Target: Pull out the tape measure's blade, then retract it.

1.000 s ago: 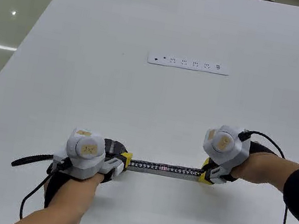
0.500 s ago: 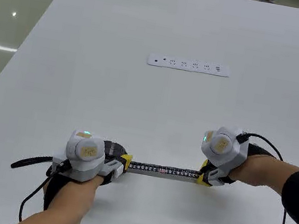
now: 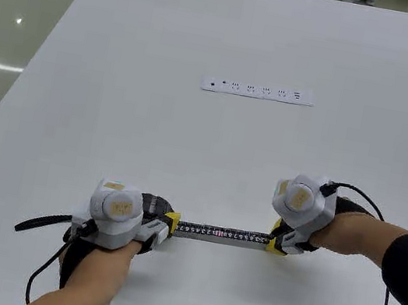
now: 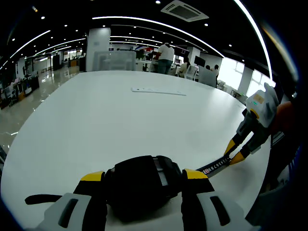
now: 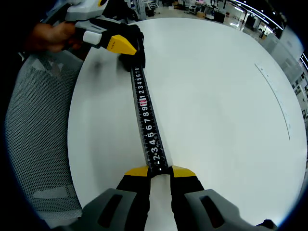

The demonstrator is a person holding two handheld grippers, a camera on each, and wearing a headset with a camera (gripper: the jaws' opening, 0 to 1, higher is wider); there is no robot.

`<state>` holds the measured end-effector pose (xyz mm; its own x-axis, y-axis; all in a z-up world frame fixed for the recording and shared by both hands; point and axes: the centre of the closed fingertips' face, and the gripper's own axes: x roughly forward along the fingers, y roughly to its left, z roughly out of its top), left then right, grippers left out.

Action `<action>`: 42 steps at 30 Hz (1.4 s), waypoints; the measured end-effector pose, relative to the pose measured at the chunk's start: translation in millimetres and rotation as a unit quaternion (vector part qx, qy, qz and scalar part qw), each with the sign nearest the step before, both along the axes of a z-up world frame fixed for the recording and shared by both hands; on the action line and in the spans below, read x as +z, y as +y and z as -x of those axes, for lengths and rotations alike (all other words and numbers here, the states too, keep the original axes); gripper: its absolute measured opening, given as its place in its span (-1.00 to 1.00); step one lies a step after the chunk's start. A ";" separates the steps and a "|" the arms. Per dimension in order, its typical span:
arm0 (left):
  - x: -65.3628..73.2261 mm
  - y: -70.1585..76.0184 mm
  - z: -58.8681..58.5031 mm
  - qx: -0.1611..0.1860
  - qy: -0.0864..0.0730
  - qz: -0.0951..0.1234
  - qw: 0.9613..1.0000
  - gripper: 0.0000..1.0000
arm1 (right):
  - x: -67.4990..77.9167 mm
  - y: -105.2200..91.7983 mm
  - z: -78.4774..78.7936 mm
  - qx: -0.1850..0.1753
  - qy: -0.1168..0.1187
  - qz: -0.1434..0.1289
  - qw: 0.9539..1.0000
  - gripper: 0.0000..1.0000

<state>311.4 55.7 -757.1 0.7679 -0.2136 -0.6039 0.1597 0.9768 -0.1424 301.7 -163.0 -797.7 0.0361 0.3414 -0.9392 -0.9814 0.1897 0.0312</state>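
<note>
- Head view: the left gripper (image 3: 160, 224) is clamping its yellow-tipped jaws on the round black tape measure case (image 3: 153, 205), which is resting at the near left of the white table (image 3: 190, 142).
- The right gripper (image 3: 275, 244) is pinching the free end of the numbered metal blade (image 3: 221, 233), with its jaws pressed together on the tip.
- The blade is lying flat along the tabletop, spanning the gap between the two grippers, left to right.
- Left gripper view: the case (image 4: 139, 185) is sitting between the two jaws, and the blade (image 4: 214, 168) is running off to the right towards the other gripper (image 4: 236, 154).
- Right gripper view: the jaws (image 5: 160, 172) are closing on the blade (image 5: 147, 125), whose printed scale is leading away to the case held by the left gripper (image 5: 120, 43).
- A black strap (image 3: 42, 219) is trailing left from the case; a white power strip (image 3: 256, 90) is lying well apart, farther across the table.
- Progress, as judged: the pull-out is looking done or nearly so, since a fair length is showing. The retraction is remaining, with the tip to be guided back to the case.
</note>
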 end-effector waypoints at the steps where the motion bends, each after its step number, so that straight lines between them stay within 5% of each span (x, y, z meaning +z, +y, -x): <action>1: 0.0 0.0 0.0 0.000 0.000 0.000 1.000 0.17 | 0.0 0.2 0.0 0.000 0.000 0.000 1.000 -0.78; 42: -0.5 -0.3 0.2 -0.001 0.005 0.006 1.000 0.17 | 0.4 11.4 0.0 -0.005 0.005 -0.007 1.000 -0.78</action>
